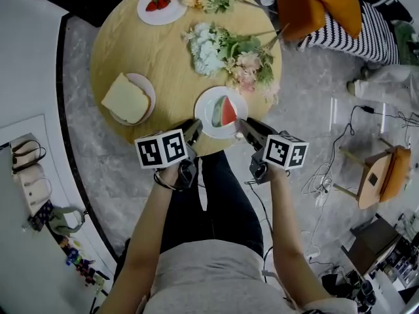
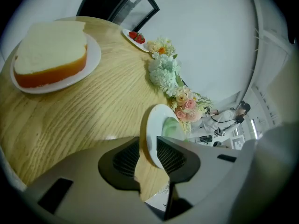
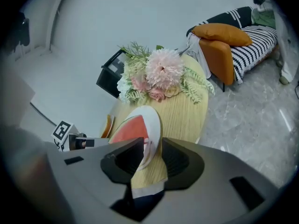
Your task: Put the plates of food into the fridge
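A white plate with a watermelon slice [image 1: 221, 112] sits at the near edge of the round wooden table [image 1: 163, 57]. My left gripper [image 1: 195, 129] is at its left rim and my right gripper [image 1: 243, 127] at its right rim. In the left gripper view the watermelon plate [image 2: 161, 125] has its rim between the open jaws of the left gripper [image 2: 148, 155], with a gap beside it. The right gripper [image 3: 152, 155] likewise stands open around the watermelon plate [image 3: 140, 125]. A plate of bread [image 1: 127, 98] [image 2: 51, 55] lies to the left, a strawberry plate [image 1: 162, 4] [image 2: 135, 36] at the far side.
Bunches of artificial flowers [image 1: 229, 51] lie across the table just beyond the watermelon plate. A sofa with orange cushions [image 1: 327, 8] is at the far right, a wooden chair [image 1: 380, 175] and cables [image 1: 321, 175] on the floor to the right. A white counter [image 1: 29, 195] runs along the left.
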The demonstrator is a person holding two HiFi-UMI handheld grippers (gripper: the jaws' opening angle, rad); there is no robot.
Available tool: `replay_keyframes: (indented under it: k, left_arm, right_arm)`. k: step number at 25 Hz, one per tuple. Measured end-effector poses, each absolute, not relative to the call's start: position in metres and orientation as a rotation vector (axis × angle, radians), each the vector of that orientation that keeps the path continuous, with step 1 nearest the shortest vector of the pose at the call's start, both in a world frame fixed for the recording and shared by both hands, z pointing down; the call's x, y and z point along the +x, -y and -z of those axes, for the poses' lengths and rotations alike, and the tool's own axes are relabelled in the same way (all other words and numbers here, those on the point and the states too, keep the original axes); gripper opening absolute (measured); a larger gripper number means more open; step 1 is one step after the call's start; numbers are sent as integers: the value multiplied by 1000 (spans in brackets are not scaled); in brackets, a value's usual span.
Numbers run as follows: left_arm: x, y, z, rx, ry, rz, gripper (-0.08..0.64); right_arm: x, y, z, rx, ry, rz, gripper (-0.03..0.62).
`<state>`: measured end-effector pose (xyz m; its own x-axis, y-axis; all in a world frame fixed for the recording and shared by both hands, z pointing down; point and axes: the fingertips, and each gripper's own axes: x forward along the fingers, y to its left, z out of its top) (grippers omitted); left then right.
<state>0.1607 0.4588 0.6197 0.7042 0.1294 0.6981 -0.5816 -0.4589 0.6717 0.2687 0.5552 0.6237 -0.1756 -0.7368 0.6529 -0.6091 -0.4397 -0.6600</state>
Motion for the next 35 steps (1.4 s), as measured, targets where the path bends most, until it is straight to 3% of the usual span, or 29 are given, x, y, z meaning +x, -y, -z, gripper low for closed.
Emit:
replay_keyframes:
  k: [18, 21, 35]
  left_arm:
    - [173, -465, -624, 1695, 304, -772, 97]
    - [170, -464, -628, 1690, 322, -786, 52]
    - [168, -463, -624, 1676, 346, -707, 38]
  right_arm:
    - [270, -547, -626, -1625, -1356, 1817, 106]
    - [271, -550, -630, -1631, -1296, 1816, 44]
    - [270, -550, -625, -1672, -1251, 1791, 40]
